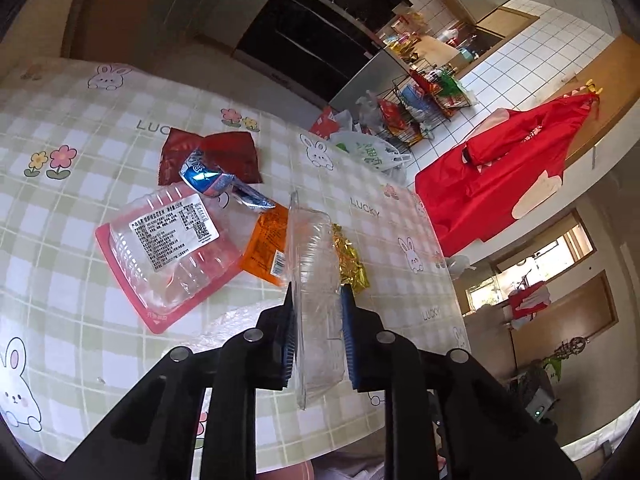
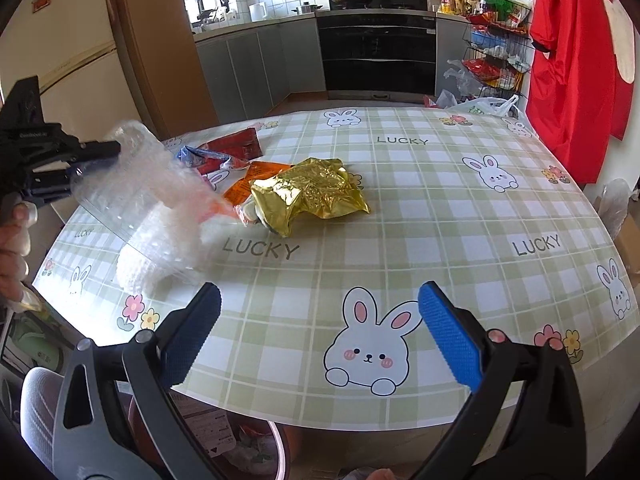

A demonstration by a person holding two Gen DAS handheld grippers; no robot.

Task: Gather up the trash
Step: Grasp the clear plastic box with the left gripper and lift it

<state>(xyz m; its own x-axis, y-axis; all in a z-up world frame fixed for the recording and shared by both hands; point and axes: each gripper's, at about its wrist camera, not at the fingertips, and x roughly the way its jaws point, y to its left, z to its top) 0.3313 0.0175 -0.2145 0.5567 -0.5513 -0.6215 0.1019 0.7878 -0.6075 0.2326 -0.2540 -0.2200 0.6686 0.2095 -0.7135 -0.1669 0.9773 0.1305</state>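
Slippage is the main risk here: the left gripper (image 1: 318, 334) is clenched on a thin clear plastic tray (image 1: 314, 280), held on edge between the blue pads and clear of the table (image 2: 400, 216), and such a flimsy, slick shell could flex and squirt out of the narrow pinch if the hand swings quickly. From the right wrist view the tray hangs at about nine o'clock, above a white crinkled piece of packaging (image 2: 160, 248) whose nature I cannot tell. If the tray drops, it would likely land back among the litter or slide off the near table edge. The right gripper (image 2: 320, 336) stands released, jaws wide and empty, over the bunny-print cloth at six o'clock. Still lying on the table are a gold foil bag (image 2: 316, 196), an orange wrapper (image 1: 266, 246), a red wrapper (image 1: 212, 156), a blue crumpled wrapper (image 1: 208, 178) and a clear labelled tray on a pink card (image 1: 168, 248). A second hazard, in my judgement, is the carried tray's trailing end sweeping the gold bag or orange wrapper, which lie close by at its twelve o'clock, and scattering them.
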